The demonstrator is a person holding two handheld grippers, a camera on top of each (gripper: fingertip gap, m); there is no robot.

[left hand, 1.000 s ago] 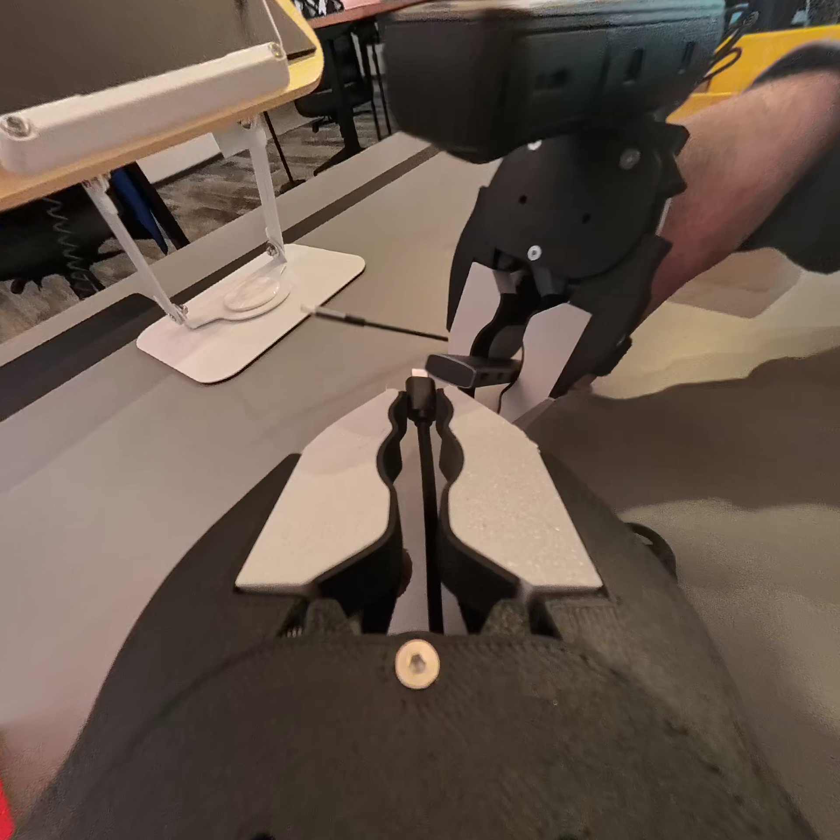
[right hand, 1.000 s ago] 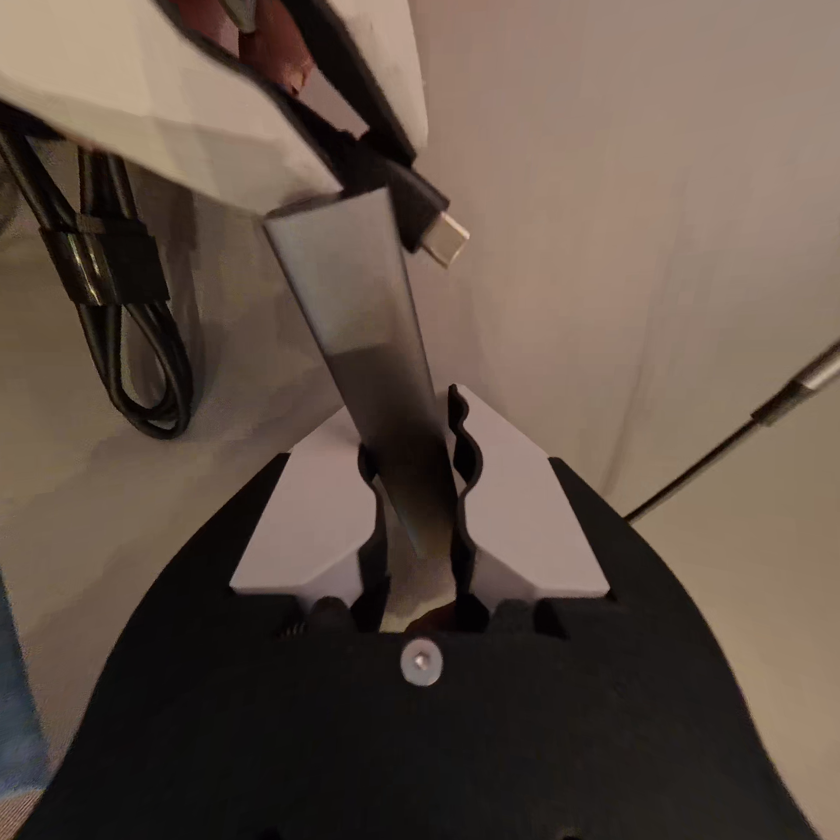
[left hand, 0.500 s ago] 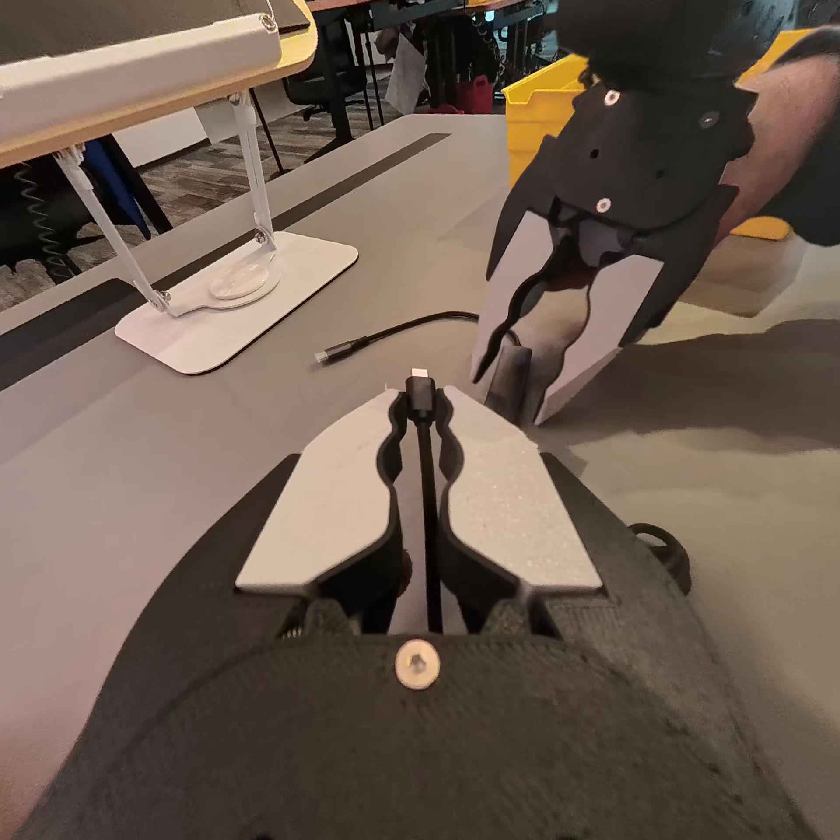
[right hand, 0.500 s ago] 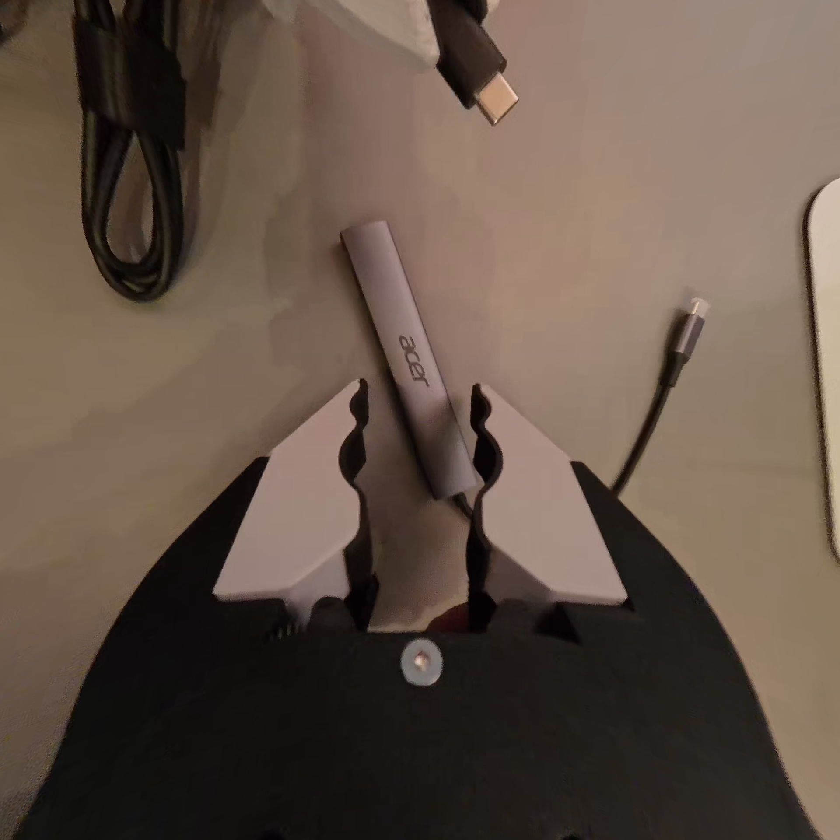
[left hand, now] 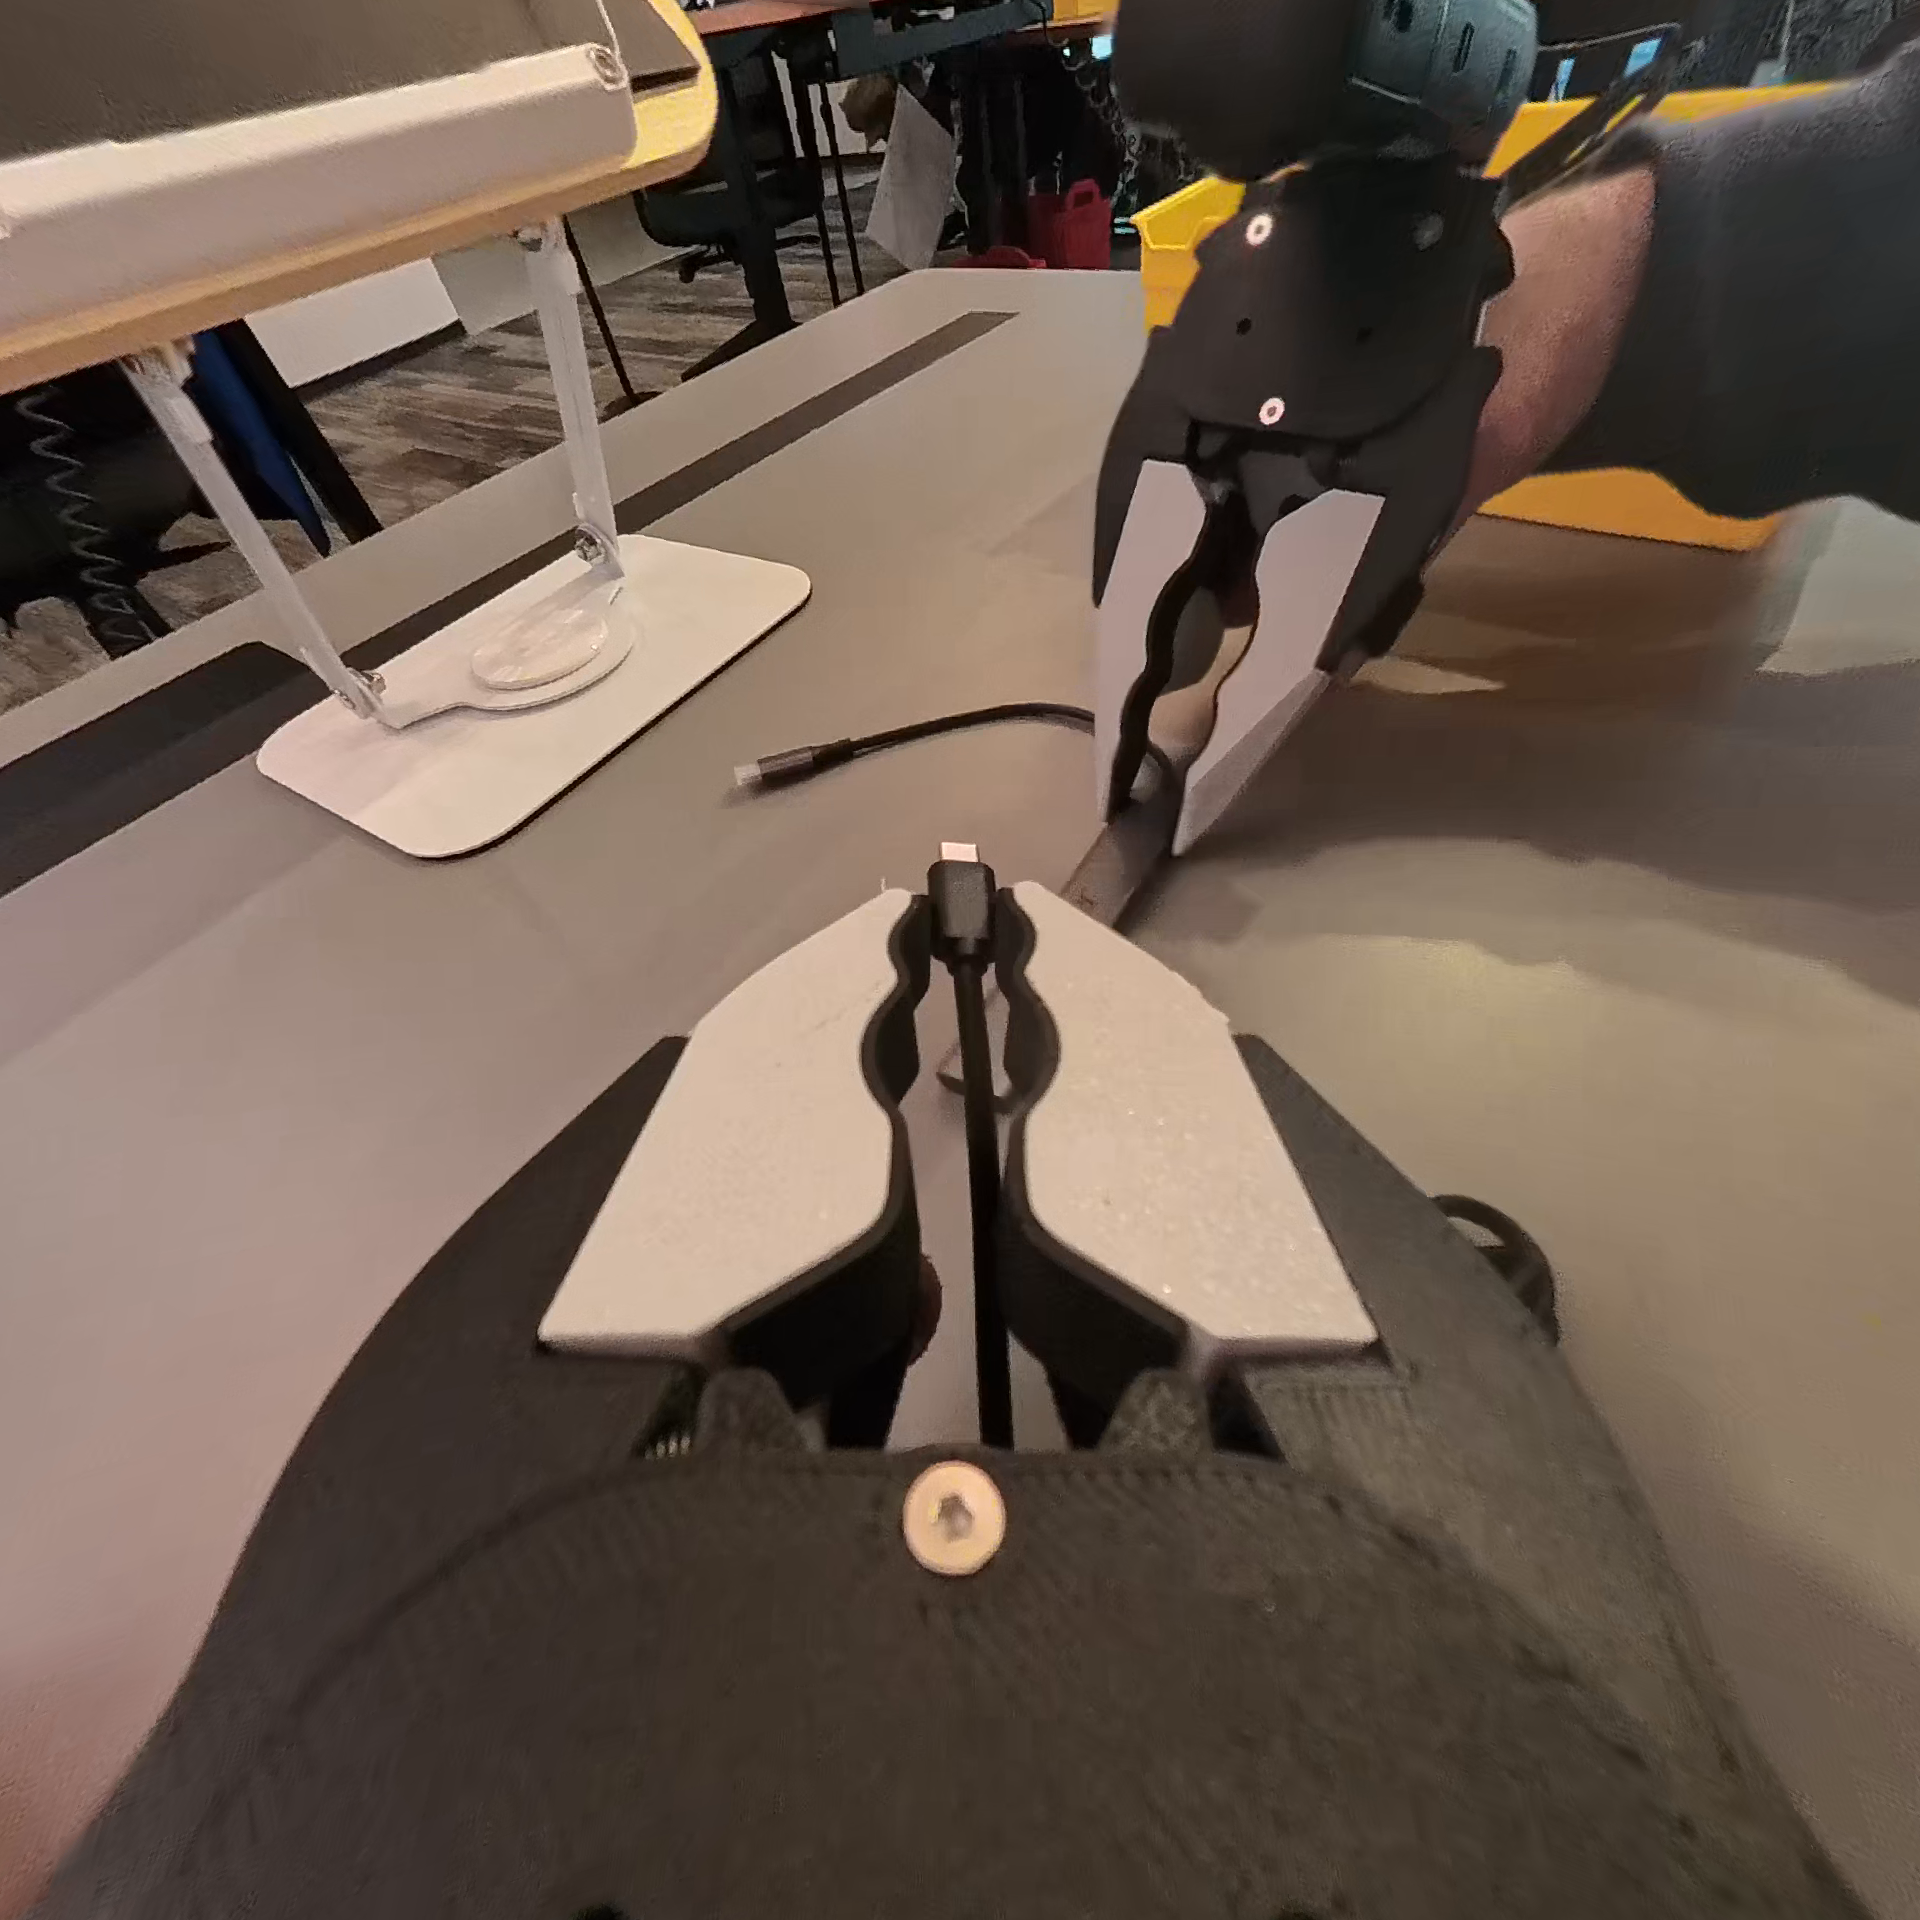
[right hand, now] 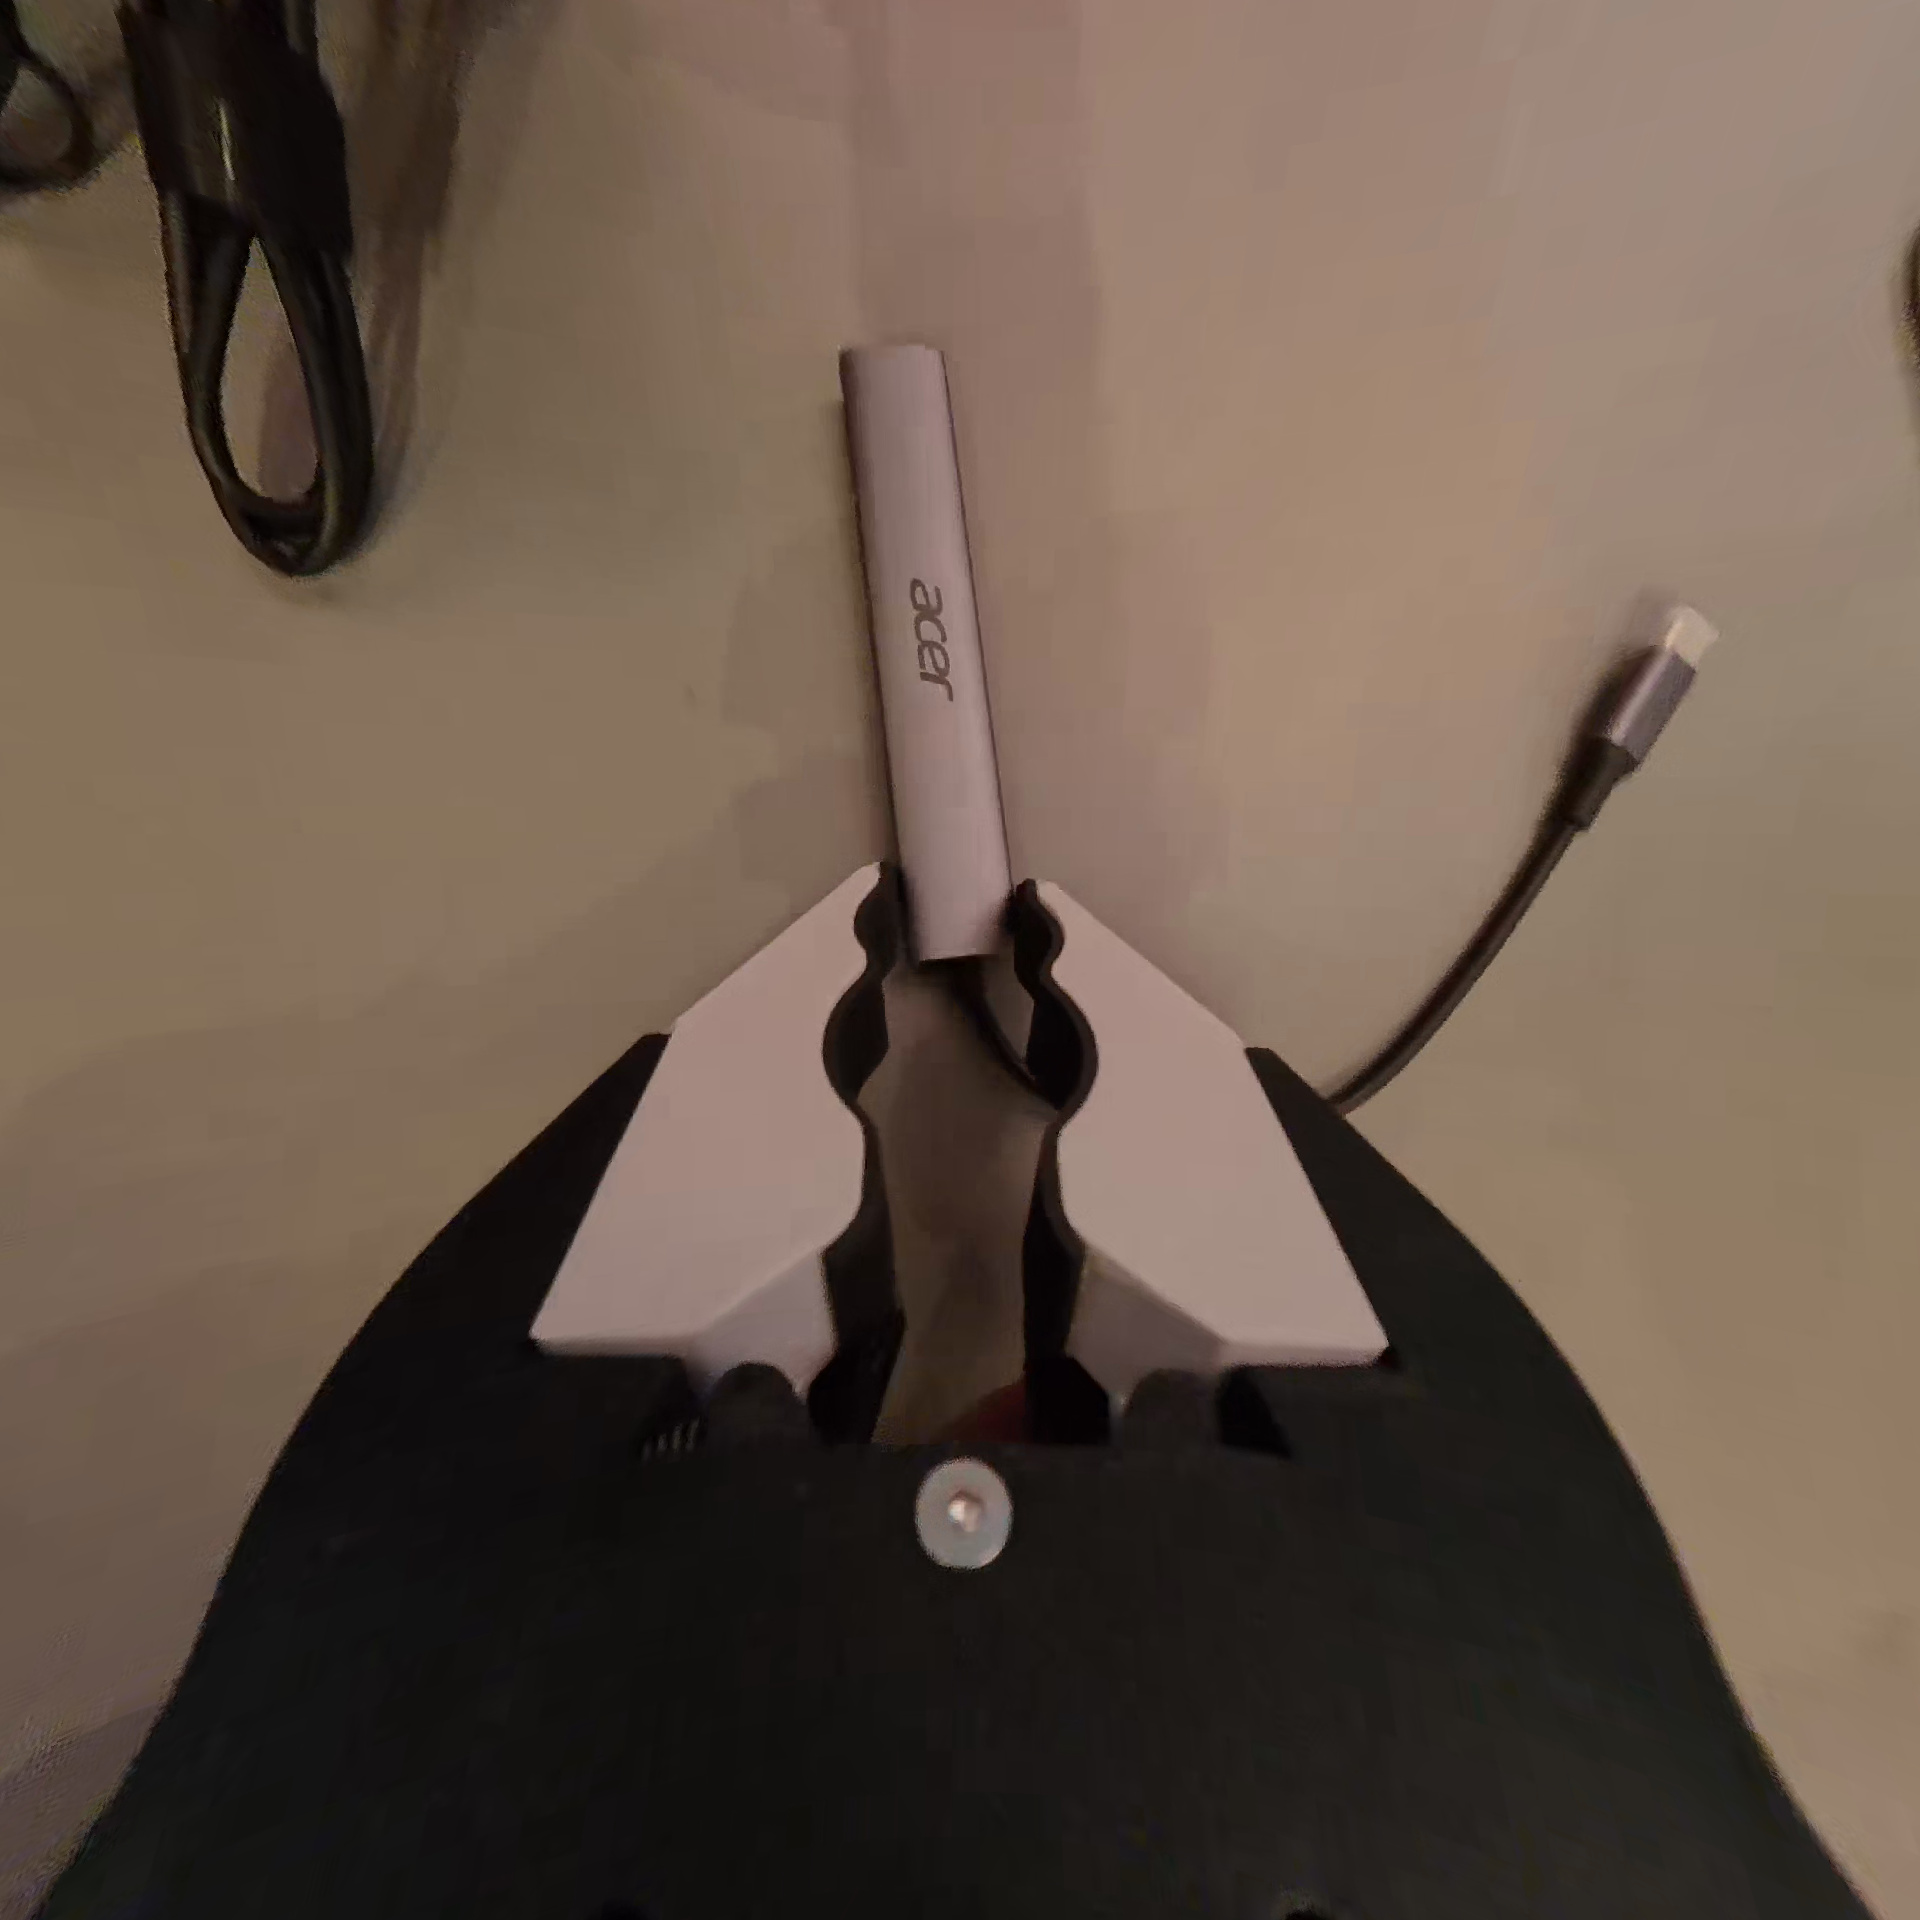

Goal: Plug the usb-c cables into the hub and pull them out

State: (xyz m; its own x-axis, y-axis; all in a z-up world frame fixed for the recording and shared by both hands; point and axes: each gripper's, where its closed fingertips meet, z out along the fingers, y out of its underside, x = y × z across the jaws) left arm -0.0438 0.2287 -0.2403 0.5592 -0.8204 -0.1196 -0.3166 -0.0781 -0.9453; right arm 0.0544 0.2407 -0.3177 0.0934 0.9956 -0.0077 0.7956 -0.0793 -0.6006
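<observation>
My left gripper [left hand: 961,914] is shut on the black plug of a USB-C cable [left hand: 962,902]. The plug's silver tip points forward a little above the table, and the cable runs back between the fingers. The grey bar-shaped hub [right hand: 930,644] lies flat on the grey table [left hand: 312,1039]. My right gripper [right hand: 956,909] is shut on the hub's near end, with both pads against its sides. In the left wrist view the right gripper [left hand: 1153,821] comes down from the right onto the hub [left hand: 1117,868], just ahead and to the right of my plug.
The hub's own short cable with a grey plug [right hand: 1642,707] lies loose on the table and also shows in the left wrist view [left hand: 790,764]. A bundled black cable [right hand: 281,416] lies at the far left. A white stand [left hand: 540,707] and a yellow bin [left hand: 1621,509] stand behind. There is about 12 cm between the tips of the two grippers.
A second ago the right gripper held the hub up near my plug. It then lowered the hub to the table, opened wide, and has shut again on the hub's near end. The left gripper kept the plug.
</observation>
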